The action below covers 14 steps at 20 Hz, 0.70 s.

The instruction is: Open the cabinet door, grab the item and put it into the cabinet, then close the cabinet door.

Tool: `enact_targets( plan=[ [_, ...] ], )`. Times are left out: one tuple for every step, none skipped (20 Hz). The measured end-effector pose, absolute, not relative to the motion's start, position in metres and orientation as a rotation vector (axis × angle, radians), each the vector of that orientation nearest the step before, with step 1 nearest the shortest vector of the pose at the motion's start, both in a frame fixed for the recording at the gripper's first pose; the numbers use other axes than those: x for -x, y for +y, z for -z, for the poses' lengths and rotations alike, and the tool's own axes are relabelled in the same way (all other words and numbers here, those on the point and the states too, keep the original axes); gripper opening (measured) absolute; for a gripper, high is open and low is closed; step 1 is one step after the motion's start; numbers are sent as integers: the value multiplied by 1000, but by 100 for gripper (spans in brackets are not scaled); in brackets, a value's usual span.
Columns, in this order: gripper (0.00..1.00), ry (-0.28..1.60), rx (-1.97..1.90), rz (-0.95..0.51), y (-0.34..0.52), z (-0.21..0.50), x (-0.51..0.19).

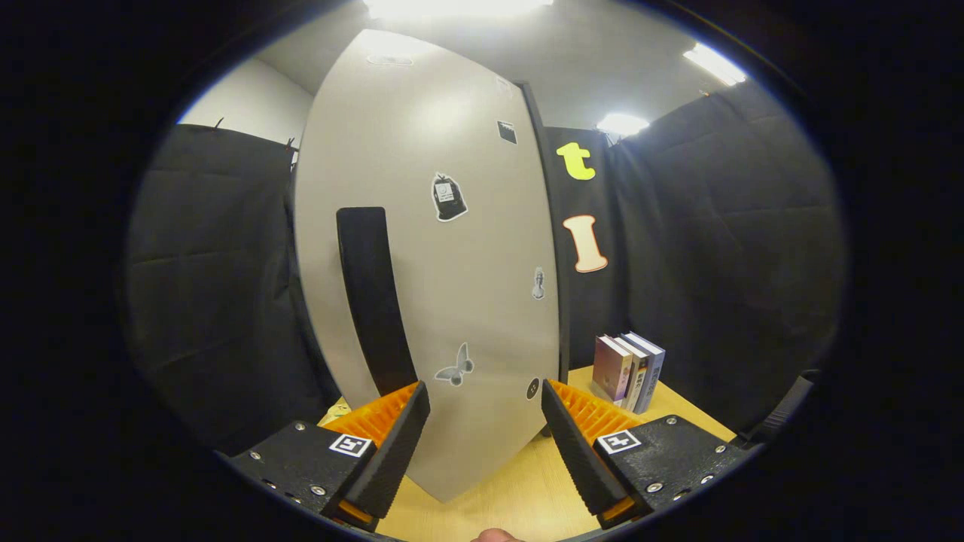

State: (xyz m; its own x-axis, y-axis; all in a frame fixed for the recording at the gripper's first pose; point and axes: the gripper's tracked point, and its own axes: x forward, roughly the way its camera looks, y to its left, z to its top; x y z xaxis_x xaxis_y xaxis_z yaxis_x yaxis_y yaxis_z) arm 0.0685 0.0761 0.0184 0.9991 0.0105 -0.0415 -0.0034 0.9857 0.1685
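The gripper [482, 433] sits at the bottom of the frame with its two fingers spread wide apart, and nothing is clamped between them; the lower part of the cabinet door shows in the gap, but whether either finger touches it cannot be told. The cabinet door [429, 263] fills the centre of the frame — a tall, pale grey panel that bulges with the lens, running from the top of the frame down to a point just between the fingers. On its left half is a long, dark, vertical handle [373, 301] whose lower end disappears behind the left finger. Several small stickers are scattered over the panel: a dark bag-shaped sticker [448, 197] in the upper middle, a small dark square [507, 132] higher up toward the right edge, a little figure [538, 283] at the right edge, a grey butterfly sticker [456, 367] low down, and a dark round one [532, 388] just beside the right finger. To the right of the door, in the lower right of the frame, three books [629, 370] stand upright together on the light wooden tabletop [512, 489], just beyond the right finger and close against the black cloth wall. A small yellow object [339, 410] peeks out at lower left beside the left finger; what it is cannot be made out. Bright ceiling lights [715, 64] glow along the top and upper right.
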Motion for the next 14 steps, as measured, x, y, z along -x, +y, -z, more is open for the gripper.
enact_targets(
  plan=[
    [93, 40, -159, -18, 82, -20, -67],
    [93, 43, -147, -23, 88, -21, -65],
    [93, 51, -134, -28, 92, -20, -63],
    [93, 54, -127, -38, 97, -19, -62],
    [93, 51, -125, -49, 102, -20, -60],
    [93, 43, -120, -59, 102, -20, -61],
    [93, 40, -114, -72, 104, -20, -60],
    [93, 40, -106, -88, 108, -19, -60],
    [93, 35, -97, -105, 113, -20, -59],
    [93, 25, -85, -115, 116, -21, -59],
    [93, 15, -69, -121, 117, -22, -59],
    [93, 13, -55, -129, 119, -22, -59],
    [93, 7, -53, -136, 119, -22, -58],
    [94, -5, -62, -143, 120, -25, -58]
  ],
)
